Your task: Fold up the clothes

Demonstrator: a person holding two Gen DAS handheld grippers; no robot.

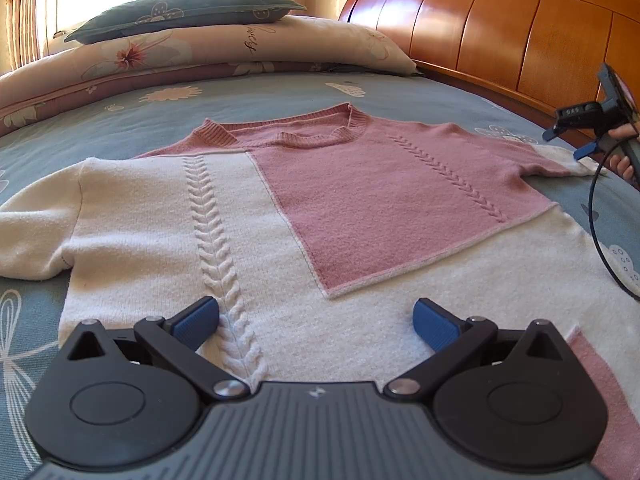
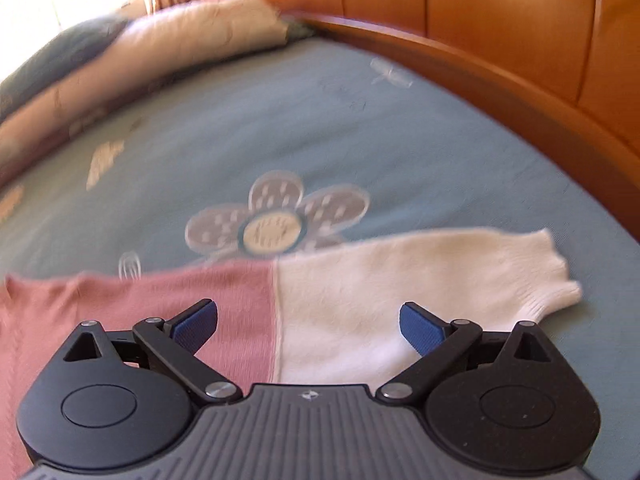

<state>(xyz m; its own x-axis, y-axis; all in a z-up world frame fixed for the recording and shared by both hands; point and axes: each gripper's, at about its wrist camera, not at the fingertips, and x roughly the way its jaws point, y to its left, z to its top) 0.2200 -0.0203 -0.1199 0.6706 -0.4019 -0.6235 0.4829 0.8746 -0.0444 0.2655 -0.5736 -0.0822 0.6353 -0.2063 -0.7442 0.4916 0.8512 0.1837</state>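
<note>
Sweater (image 1: 280,216) lies flat, face up, mid-bed on the blue bedspread (image 1: 280,92). Collar toward the pillows (image 1: 224,44), hem nearest. Right sleeve (image 2: 420,280) stretched out, cuff near the wooden bed frame (image 2: 500,92). Bare bedspread beyond collar and sleeve. Left gripper (image 1: 316,322) over the lower body, jaws spread, nothing between. Right gripper (image 2: 308,326) over the sleeve, jaws wide, not gripping; view blurred.

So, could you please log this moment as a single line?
sweater: flat on bed, unfolded | left gripper: open over hem | right gripper: open above right sleeve | nothing held
</note>
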